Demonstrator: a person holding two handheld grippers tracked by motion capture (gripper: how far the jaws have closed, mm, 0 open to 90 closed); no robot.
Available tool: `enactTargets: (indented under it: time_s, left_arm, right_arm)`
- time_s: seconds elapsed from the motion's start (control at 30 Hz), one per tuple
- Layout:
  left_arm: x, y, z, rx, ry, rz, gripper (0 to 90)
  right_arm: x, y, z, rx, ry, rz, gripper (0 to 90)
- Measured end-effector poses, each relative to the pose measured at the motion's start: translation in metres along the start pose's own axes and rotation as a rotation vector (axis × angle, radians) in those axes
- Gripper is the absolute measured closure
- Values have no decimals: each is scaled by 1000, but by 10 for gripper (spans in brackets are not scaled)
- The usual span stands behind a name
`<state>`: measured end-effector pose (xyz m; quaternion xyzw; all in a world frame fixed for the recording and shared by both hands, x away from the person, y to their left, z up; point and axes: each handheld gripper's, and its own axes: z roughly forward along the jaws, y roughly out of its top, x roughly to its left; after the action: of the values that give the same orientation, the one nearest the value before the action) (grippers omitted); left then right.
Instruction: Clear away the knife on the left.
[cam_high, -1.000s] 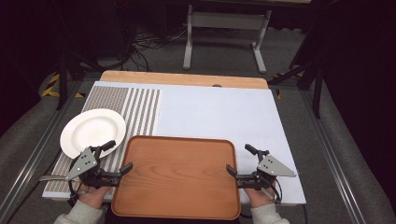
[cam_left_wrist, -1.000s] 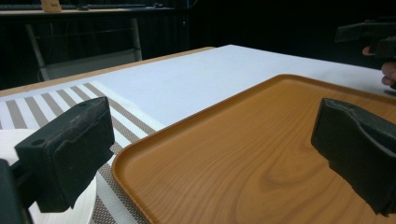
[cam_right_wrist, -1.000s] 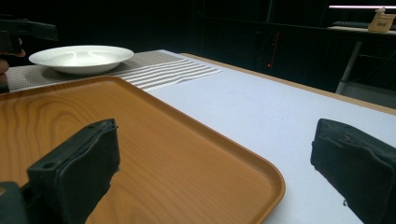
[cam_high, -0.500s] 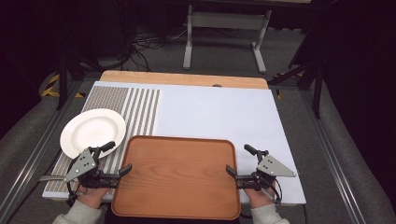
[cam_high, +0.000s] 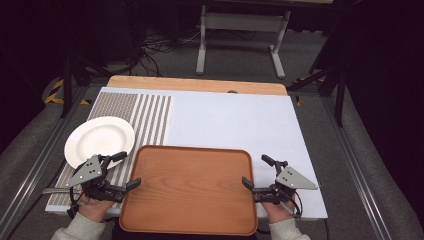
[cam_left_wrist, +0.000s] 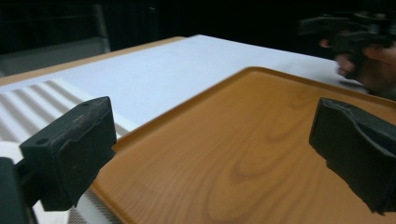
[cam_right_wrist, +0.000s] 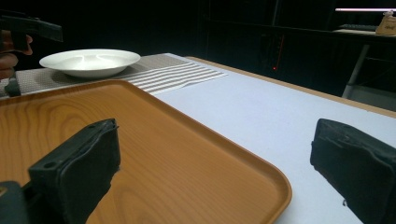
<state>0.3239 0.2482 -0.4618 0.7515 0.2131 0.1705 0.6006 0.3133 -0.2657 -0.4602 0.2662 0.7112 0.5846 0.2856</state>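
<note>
— The wooden tray (cam_high: 189, 189) lay at the table's (cam_high: 240, 120) near edge, beside the white plate (cam_high: 99, 140). How should they have taken it?

— Evenly, I'd say. The left gripper (cam_high: 120, 171) and the right gripper (cam_high: 256, 172) stood wide open at its two sides, holding nothing; each should have bitten the rim squarely.

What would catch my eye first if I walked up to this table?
Most likely the big wooden tray at the near edge of the table, flanked by two hand-held grippers. The left gripper and the right gripper sit at its two sides, each with its black fingers spread open. Next you would notice the white plate to the tray's left, resting on a striped mat.
</note>
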Motion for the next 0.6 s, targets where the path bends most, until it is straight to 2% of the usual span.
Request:
enactTargets:
  time_s: [0.03, 0.17, 0.4, 0.53, 0.6]
  left_arm:
    - [0, 2, 0, 27, -2, 22, 28]
    - [3, 7, -2, 100, -50, 40, 46]
    - [11, 21, -13, 144, -83, 56, 63]
    - [16, 27, -15, 191, -116, 53, 73]
    - [17, 28, -16, 197, -119, 61, 73]
  right_arm:
    - [0, 0, 0, -1, 4, 4, 20]
    - [-1, 0, 0, -3, 9, 8, 20]
    - [0, 0, 1, 1, 13, 9, 20]
    - [0, 0, 1, 3, 16, 9, 20]
    - [0, -1, 1, 3, 18, 10, 20]
